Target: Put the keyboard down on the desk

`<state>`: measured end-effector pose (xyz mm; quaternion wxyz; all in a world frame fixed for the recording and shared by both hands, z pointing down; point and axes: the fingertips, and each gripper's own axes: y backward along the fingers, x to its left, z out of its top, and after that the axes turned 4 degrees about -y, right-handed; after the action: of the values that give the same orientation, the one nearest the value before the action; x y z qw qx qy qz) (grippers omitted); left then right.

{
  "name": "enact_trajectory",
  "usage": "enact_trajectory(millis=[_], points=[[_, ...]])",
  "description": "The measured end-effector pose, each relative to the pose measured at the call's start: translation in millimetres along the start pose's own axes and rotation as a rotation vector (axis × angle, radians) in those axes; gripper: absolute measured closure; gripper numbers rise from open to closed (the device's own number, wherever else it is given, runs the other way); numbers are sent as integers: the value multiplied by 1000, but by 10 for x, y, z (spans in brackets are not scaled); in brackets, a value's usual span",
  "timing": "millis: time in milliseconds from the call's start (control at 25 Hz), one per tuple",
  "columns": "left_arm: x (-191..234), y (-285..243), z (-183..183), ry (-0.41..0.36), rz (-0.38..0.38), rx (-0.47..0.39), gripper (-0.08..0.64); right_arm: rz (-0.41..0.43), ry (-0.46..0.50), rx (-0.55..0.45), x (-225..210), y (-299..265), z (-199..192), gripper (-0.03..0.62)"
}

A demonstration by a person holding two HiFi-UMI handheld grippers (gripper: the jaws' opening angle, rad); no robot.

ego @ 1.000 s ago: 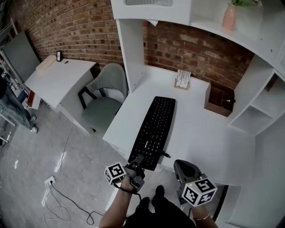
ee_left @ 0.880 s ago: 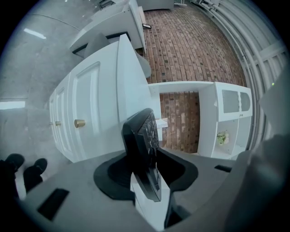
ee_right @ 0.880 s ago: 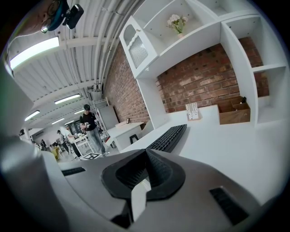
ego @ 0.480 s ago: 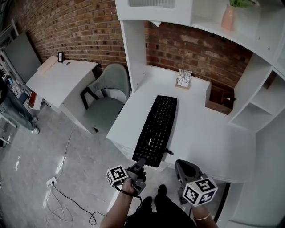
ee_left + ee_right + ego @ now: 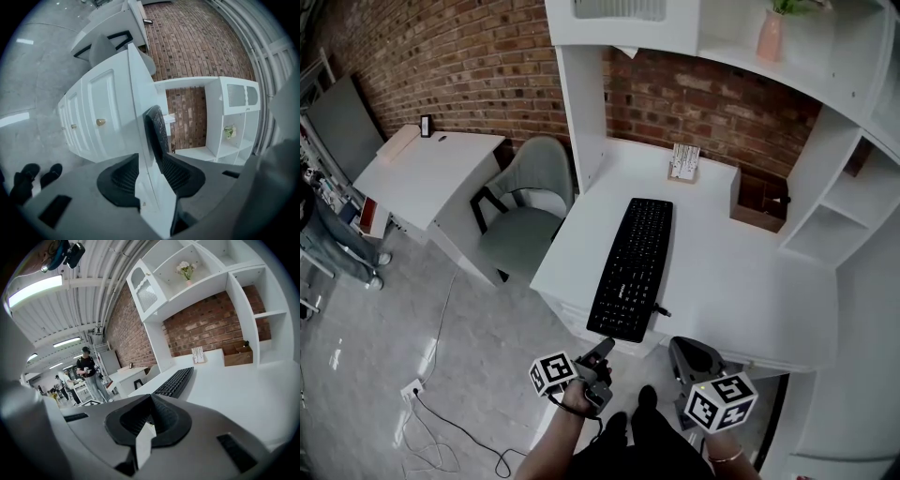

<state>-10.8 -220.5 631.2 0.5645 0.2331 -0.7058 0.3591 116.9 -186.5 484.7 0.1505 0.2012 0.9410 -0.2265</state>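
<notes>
- Found the keyboard [image 5: 632, 270] lying flat on the white table [image 5: 741, 281], keys up, clear of both grippers. Judged the placement done.
- Found the left gripper [image 5: 602, 354] released: jaws spread wide, pads pressing on nothing, hanging just off the table's front edge below the keyboard's near short end.
- Found the right gripper [image 5: 689, 356] clenched on nothing, low beside the left one and apart from the keyboard.
- Judged the step in hand to be backing away after release. Recommend keeping the left jaws wide and drawing straight back along the keyboard's length, with no lift or sideways sweep, to avoid clipping the near end or the short cable stub [image 5: 660, 311] at its near right corner.
- Noted the near end sitting right at the front edge; cannot tell any overhang. Recommend a nudge inward in case of doubt.
- Recorded the long axis running from the front edge toward the brick wall [image 5: 712, 103], far end leaning slightly right, toward the small card stand [image 5: 684, 165].
</notes>
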Motion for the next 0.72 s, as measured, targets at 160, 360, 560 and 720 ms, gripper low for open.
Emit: enact_trajectory(millis=[160,360,560,720], points=[[81,142,-149,-22,41,44,419,-11,-8,1,106,58,-102,587],[114,338,-270,-76,97,81,422,-27,-17,4,207,136,-215,587],[75,472,-390,-280,181,158,437,-36,-21,11,308,186,-355,588],[-77,556,-459,-488,225,193,463,-40,-20,12,388,230,-444,588]])
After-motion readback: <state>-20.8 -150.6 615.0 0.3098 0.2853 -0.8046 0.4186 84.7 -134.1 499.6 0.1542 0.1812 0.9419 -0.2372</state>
